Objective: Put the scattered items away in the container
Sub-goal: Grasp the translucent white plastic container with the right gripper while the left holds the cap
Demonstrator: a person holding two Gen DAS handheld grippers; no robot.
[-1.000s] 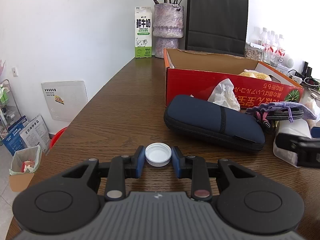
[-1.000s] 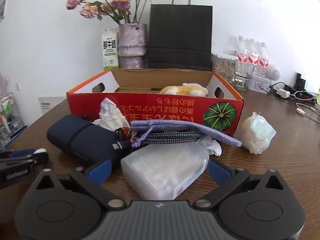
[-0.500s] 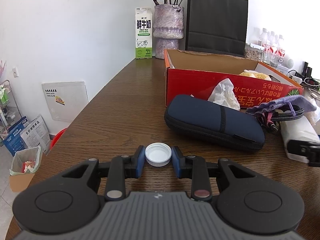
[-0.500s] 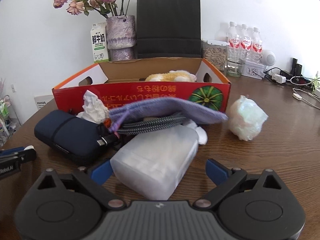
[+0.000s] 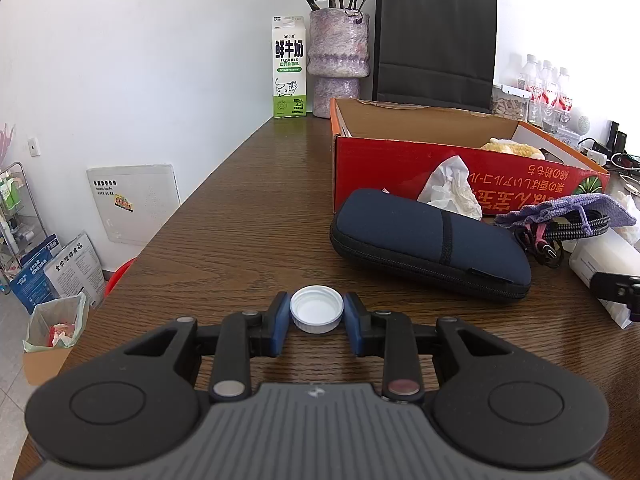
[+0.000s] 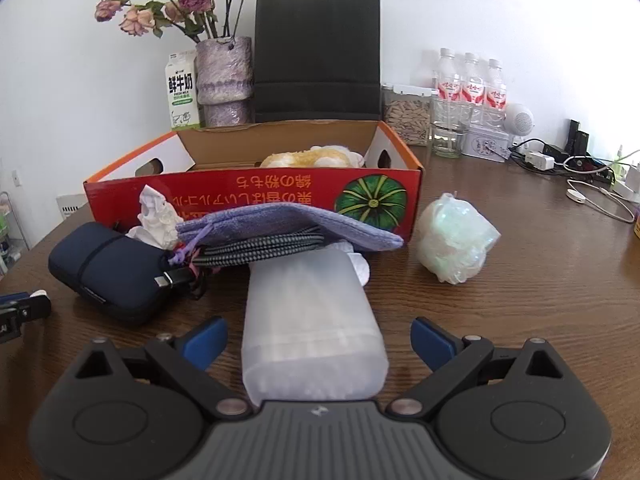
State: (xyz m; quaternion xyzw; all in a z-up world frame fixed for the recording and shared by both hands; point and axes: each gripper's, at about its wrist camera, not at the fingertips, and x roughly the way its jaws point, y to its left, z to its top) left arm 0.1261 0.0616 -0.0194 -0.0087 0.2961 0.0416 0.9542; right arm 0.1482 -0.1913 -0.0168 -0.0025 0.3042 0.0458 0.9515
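Observation:
My left gripper [image 5: 317,314] is shut on a white bottle cap [image 5: 317,309] low over the wooden table. My right gripper [image 6: 316,342] is open, its fingers on either side of a frosted white plastic box [image 6: 312,320] lying on the table, not touching it. The red cardboard box [image 6: 256,196] stands behind, open, with a yellow plush toy [image 6: 308,157] inside. In front of it lie a navy zip case [image 5: 428,240], a crumpled tissue [image 5: 452,188], a purple pouch [image 6: 288,226] over a braided cable [image 6: 264,248], and a crumpled plastic bag [image 6: 456,240].
A milk carton [image 5: 289,68], a flower vase [image 5: 338,60] and a black paper bag [image 5: 436,40] stand at the back wall. Water bottles [image 6: 472,88], a jar and chargers with cables [image 6: 592,184] are at the back right. The table's left edge [image 5: 168,220] drops to the floor.
My right gripper has swung so the frosted box now lies straight between its fingers, seen end-on. The left gripper with the cap has stayed still.

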